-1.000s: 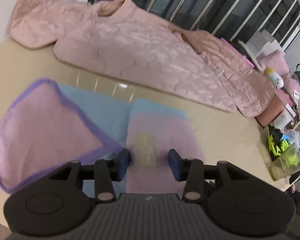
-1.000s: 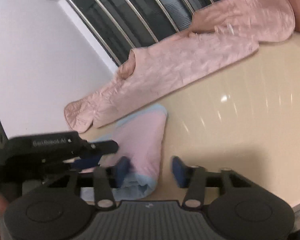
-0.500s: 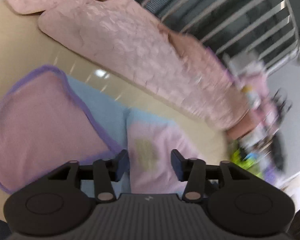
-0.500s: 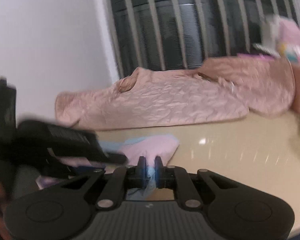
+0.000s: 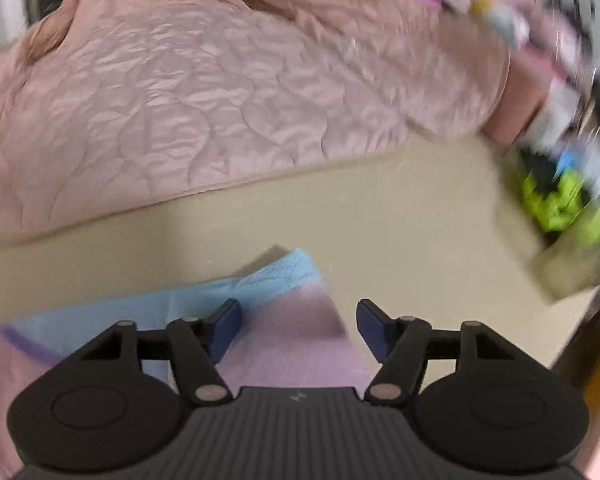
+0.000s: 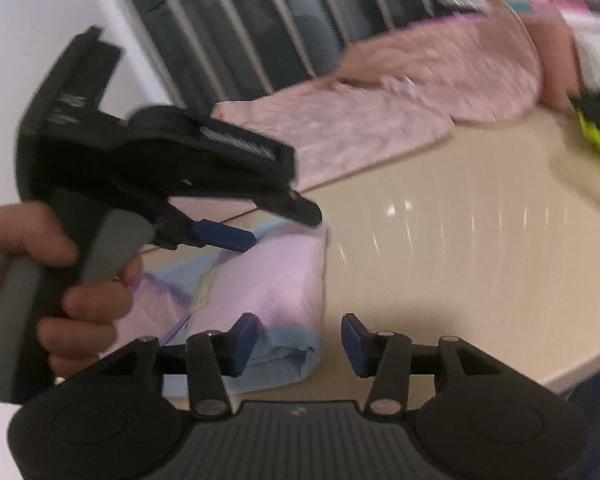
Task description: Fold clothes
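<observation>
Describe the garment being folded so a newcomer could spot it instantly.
On the beige table, in front of the big quilted pink jacket by the railing, lies a small folded garment. It is smooth lilac-pink with light blue trim, thin rather than quilted, right at the right tongs.

Bare table [image 5: 400,216] lies between quilted jacket [image 5: 204,108] and folded garment [image 6: 276,276].

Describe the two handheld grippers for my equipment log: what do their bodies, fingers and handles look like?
Both are matte black. Each wrist view shows a ribbed central plate with a small pale logo, round housings on either side, and linkage arms with silvery pivot pins. The left gripper and right gripper both carry dark blue pads on their fingers. Seen side-on, the left one has a grey handle, a grey trigger and blurred white lettering.
</observation>
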Tool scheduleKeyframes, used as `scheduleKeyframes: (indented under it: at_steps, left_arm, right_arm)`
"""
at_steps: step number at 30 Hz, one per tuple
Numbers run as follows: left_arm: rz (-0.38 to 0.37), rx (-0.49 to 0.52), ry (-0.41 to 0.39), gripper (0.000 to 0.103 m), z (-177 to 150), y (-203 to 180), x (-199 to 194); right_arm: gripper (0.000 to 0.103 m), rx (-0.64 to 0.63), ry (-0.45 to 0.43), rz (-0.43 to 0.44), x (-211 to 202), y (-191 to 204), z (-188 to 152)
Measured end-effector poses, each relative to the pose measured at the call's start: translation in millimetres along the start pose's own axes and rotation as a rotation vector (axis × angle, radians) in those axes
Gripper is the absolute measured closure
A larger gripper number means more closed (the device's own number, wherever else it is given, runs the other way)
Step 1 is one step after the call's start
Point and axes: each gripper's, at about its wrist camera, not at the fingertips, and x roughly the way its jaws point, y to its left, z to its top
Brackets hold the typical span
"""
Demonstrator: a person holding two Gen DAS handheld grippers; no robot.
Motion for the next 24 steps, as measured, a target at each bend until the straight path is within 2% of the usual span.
scheduleKeyframes:
  at_steps: [1,2,3,6,7,8,12,16,19,22,24]
  left_arm:
    - [0.031,0.021,0.011,0.046,-0.2,-4.0,4.6]
    - [0.055,0.039,0.019,0.050,-0.7,-7.1,8.3]
    - [0.049,0.043,0.013,0.055,-2.5,-6.8,9.0]
    - [0.030,0.040,-0.006,0.076,-7.2,-3.6,9.2]
    - [0.004,0.003,-0.010,0.086,-6.9,2.7,7.8]
    - [-0.024,-0.036,-0.018,0.089,-6.9,9.2,5.4]
    - [-0.167,-0.185,-0.145,0.090,-16.9,39.4,-28.2]
    - [-0.342,-0.409,-0.253,0.091,-49.9,101.7,-57.7]
    - [-0.391,-0.480,-0.268,0.091,-85.4,142.6,-62.9]
    - [-0.369,-0.545,-0.248,0.090,-115.6,177.2,-60.0]
    - [-0.364,-0.582,-0.268,0.089,-129.3,192.9,-59.6]
  right_arm:
    - [0.059,0.015,-0.002,0.006,1.8,-0.8,-0.9]
    - [0.066,0.011,-0.001,0.011,3.3,0.8,-1.8]
    - [0.084,-0.004,0.000,0.015,4.8,3.4,-3.0]
    - [0.090,-0.056,-0.015,0.014,5.9,11.3,-7.2]
    - [0.091,-0.076,-0.026,0.008,4.4,14.2,-8.1]
    - [0.092,-0.097,-0.039,0.000,2.3,17.2,-8.5]
    - [0.093,-0.244,-0.114,-0.034,-12.1,39.2,-7.2]
    - [0.093,-0.500,-0.114,-0.072,-6.3,78.8,-33.7]
    - [0.093,-0.698,-0.108,-0.102,-0.2,109.3,-55.6]
    - [0.092,-0.896,-0.101,-0.131,5.9,139.9,-77.5]
    - [0.090,-1.027,-0.095,-0.151,10.0,160.3,-92.2]
